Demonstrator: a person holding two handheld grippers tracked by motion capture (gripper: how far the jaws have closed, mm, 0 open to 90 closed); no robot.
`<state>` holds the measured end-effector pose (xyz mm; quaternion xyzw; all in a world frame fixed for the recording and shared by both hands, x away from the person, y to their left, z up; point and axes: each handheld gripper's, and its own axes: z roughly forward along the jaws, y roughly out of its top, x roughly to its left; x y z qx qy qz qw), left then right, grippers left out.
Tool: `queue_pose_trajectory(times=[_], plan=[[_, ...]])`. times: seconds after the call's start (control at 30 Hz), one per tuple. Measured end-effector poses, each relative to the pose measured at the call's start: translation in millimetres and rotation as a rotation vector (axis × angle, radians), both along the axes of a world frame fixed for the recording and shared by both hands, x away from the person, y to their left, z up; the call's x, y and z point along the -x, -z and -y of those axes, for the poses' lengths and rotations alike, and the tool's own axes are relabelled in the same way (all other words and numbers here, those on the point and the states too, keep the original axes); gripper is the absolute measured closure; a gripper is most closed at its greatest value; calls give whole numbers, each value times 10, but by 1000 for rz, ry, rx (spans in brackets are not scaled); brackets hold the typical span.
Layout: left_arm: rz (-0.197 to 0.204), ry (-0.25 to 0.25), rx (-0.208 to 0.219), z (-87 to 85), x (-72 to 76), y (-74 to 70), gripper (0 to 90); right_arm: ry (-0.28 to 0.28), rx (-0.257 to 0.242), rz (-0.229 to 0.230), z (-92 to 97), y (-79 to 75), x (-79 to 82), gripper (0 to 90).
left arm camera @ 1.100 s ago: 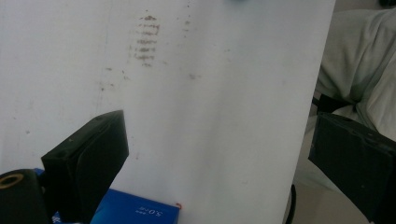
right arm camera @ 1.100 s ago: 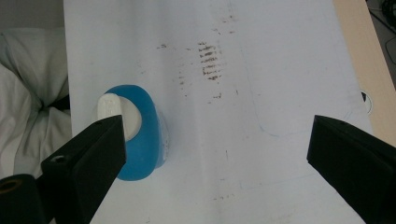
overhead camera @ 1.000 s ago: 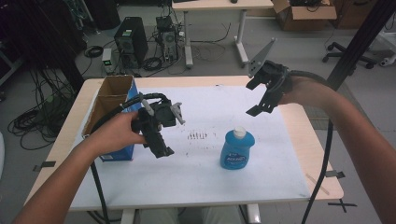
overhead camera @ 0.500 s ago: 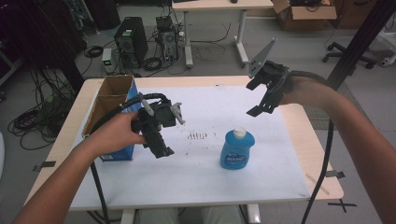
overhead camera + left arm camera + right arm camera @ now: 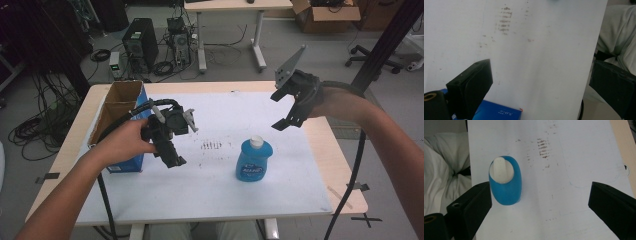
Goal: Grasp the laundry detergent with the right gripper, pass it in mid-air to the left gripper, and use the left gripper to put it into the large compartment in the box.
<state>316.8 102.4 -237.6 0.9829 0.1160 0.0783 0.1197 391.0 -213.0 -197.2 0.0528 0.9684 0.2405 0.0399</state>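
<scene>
**Item: blue bottle with white cap, standing on white table sheet**

High view: the blue bottle (image 5: 254, 160) is standing upright on the white sheet (image 5: 215, 190), right of centre, its long axis vertical and its white cap (image 5: 256, 141) pointing up. Its body is translucent blue, flattened and rounded at the shoulders, carrying a front label too small to read. The left gripper (image 5: 170, 145) is hovering over the sheet just beside an open cardboard box (image 5: 117, 107) with a blue side, jaws spread and empty. The right gripper (image 5: 286, 110) is hanging in the air beyond and to the right of the bottle, well apart from it, jaws spread and empty. A patch of dark smudges (image 5: 212, 145) is lying between the left gripper and the bottle.

Left gripper view: two black jaws are standing wide apart over the bare sheet, nothing between them; a blue box edge (image 5: 496, 112) is showing at the bottom.

Right gripper view: the camera is looking down on the bottle (image 5: 506, 187), showing its oval blue shoulder and white cap (image 5: 500, 170); the jaws are standing wide apart, the bottle lying near the left one, contact not discernible
</scene>
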Motion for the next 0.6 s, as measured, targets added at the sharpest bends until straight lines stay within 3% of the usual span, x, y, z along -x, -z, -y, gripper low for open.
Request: queue_pose_trajectory(times=[0.6], plan=[[6,-4,0,16,-12,7,50,-43,-31,-2,110,65,292,43]])
